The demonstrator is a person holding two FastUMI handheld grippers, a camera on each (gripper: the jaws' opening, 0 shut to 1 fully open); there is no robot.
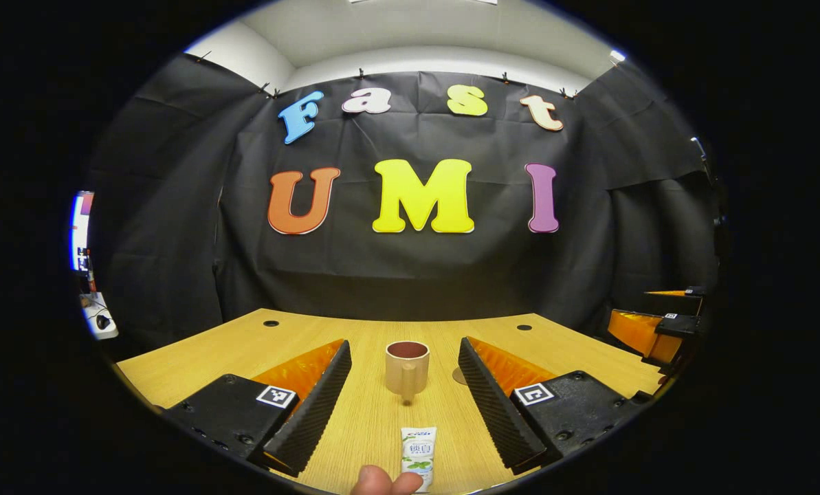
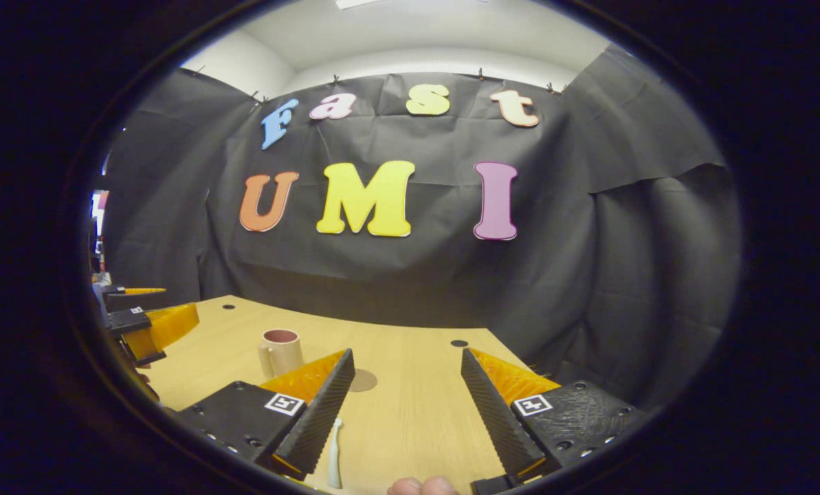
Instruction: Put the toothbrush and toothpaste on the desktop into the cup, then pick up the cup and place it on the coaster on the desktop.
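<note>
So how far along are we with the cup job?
Nothing looks done. The toothpaste and toothbrush lie on the desk, the cup stands off the coaster. Both tongs, left and right, are open, holding nothing. Every step remains.

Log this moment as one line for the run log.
left gripper: open, above toothpaste | right gripper: open, near toothbrush | cup: empty, upright | coaster: bare

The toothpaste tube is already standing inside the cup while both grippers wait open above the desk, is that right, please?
Not quite: the toothpaste tube lies flat on the desk, in front of the cup, as the left gripper view shows. Both grippers, left gripper and right gripper, are indeed open.
</note>
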